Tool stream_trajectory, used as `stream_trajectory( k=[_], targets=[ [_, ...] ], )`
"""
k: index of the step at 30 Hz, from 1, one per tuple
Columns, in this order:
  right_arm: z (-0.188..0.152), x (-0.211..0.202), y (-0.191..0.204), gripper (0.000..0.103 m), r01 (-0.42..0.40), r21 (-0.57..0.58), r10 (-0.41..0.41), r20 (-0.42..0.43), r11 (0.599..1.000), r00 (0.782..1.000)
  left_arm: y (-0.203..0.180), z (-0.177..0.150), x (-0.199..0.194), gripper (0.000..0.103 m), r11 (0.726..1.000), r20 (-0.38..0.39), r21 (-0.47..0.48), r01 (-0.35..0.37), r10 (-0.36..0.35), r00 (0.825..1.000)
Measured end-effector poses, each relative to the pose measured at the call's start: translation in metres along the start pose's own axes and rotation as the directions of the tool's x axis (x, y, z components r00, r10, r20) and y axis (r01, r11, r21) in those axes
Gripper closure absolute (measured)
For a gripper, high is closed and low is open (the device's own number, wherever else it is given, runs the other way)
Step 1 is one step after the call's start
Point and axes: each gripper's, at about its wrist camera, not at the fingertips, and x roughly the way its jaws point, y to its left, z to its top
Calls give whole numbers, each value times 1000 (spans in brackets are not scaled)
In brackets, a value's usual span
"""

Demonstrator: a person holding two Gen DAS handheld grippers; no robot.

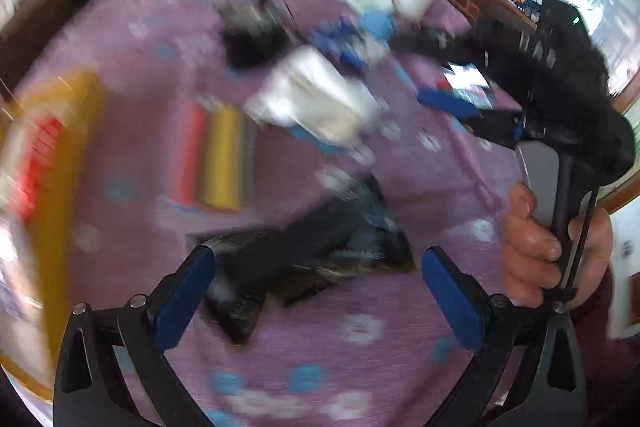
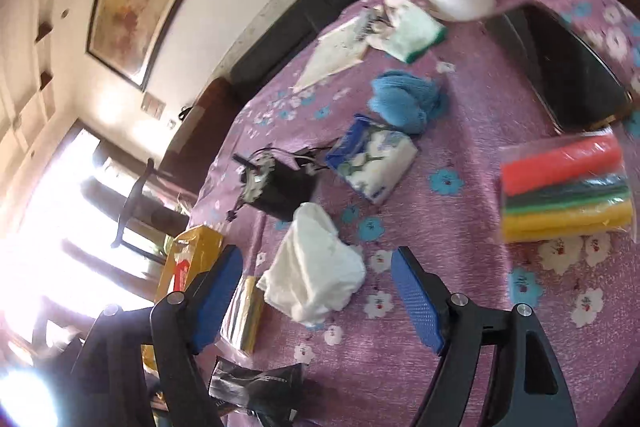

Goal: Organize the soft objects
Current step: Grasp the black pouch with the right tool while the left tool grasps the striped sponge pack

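Both grippers: left gripper (image 1: 316,301) and right gripper (image 2: 316,301) hovering, jaws spread, gripping nothing | white cloth (image 2: 314,269) lying lower centre on purple tablecloth (image 2: 500,131) | risk: motion blur suggests fast swinging, possibly snagging black packet (image 1: 304,247).

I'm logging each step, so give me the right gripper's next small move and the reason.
Probably ease the right gripper forward and down onto the crumpled white cloth. Its jaws stand open and empty, and the cloth lies loose on the purple floral tablecloth right between the fingers, the nearest soft item. The left gripper hangs open over a dark packet.
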Motion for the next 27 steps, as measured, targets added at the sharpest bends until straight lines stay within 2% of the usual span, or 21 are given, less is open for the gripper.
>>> stream_trajectory(
  k=[2,3,4,6,8,11,13,15,18,22,27],
  targets=[
    [0,-3,-3,22,-24,24,24,-1,999,1000,-13,2,3,2,992,-16,-11,129,-130,991],
    [1,-6,-4,22,-24,26,24,3,999,1000,-19,4,-2,2,985,-6,0,172,-172,985],
    [1,-7,-5,22,-21,28,21,9,999,1000,-24,6,-12,2,982,20,25,185,-186,982],
    [2,-9,-8,22,-16,40,15,18,999,1000,-28,7,-33,2,988,85,81,134,-141,986],
    [5,-11,-13,22,1,46,-3,31,999,1000,-19,3,-48,2,994,138,90,61,-73,988],
    [8,-16,-17,22,36,39,-38,62,999,997,11,-8,-62,2,999,180,39,2,-9,984],
    [8,-21,-16,21,89,20,-91,98,996,991,37,-16,-66,2,999,155,-23,-37,40,987],
    [5,-24,-11,21,180,-17,-176,134,984,975,60,-23,-72,2,997,145,-66,-28,37,989],
    [-1,-32,1,21,327,-80,-310,171,942,935,78,-34,-82,2,996,160,-88,1,14,987],
    [-27,-55,23,21,391,-149,-375,124,908,919,94,-33,-75,2,995,164,-94,41,-25,986],
    [-68,-55,32,21,379,-172,-384,5,909,923,99,-9,-44,2,995,144,-85,47,-35,989]
  ],
)
